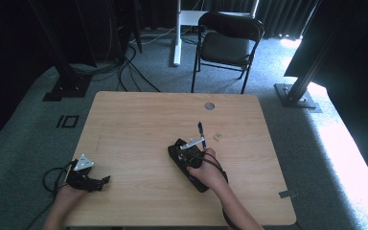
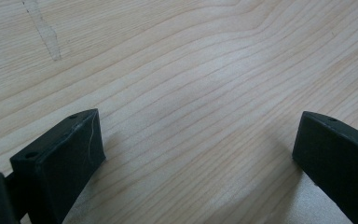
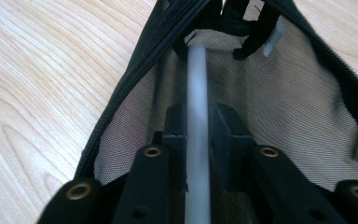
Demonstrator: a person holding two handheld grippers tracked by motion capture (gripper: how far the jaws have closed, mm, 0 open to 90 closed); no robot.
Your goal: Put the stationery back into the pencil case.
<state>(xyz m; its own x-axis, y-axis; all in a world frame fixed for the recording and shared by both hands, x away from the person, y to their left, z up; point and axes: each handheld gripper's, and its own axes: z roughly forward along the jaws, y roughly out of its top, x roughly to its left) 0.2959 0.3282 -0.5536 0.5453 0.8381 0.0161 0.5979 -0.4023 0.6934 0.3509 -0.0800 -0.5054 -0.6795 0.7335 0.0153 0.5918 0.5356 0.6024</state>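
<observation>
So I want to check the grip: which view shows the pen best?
The right gripper view: the pale pen runs between the right tool's jaws, over a mesh pouch. The high view shows it small; the left gripper view gives bare table.

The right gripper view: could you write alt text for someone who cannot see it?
Two black jaws of the right hand-held gripper clamp a pale grey pen, pushing it into an open black mesh pouch with a zipper edge, lying on a light wooden table.

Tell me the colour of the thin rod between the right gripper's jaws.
Pale grey-white rod, best in the right gripper view.
</observation>
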